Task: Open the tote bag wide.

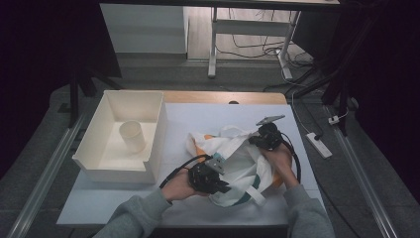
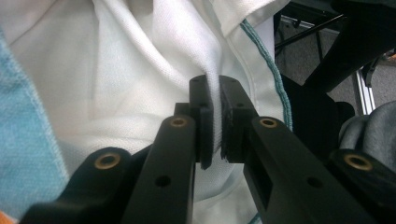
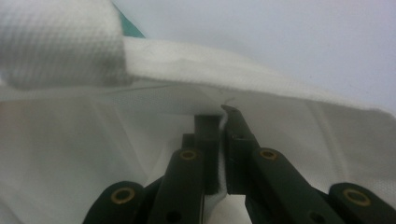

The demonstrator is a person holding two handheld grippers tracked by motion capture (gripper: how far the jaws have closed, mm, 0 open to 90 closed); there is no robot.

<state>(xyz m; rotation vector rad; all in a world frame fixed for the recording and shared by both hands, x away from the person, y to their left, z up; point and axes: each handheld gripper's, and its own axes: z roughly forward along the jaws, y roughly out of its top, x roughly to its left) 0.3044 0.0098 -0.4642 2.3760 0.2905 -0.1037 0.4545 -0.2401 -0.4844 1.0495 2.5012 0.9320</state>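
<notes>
Broad table (image 1: 198, 208) with a pale sheet over it, a strip of wood showing along the far edge. On its left part, a large white open-fronted bin (image 1: 99, 134), a small white cup (image 1: 131, 135) standing upright inside. Right of the bin, near the middle of the table, a crumpled white fabric bag (image 1: 242, 163) with teal trim and white handles, something orange (image 1: 199, 148) peeking out at its left and right edges. At the near left edge of the bag, left gripper (image 1: 218, 184), held in a grey-sleeved hand, jaws pressed together on a fold of the bag's white cloth (image 2: 154, 60); in the left gripper view, fabric pinched tight between the two black pads (image 2: 201, 123), teal stitching running just beside. At the far right edge of the bag, right gripper (image 1: 257, 140), likewise clamped: in the right gripper view, a thin layer of the bag's cloth (image 3: 70, 154) caught between its jaws just under the hemmed rim (image 3: 224, 70).
</notes>
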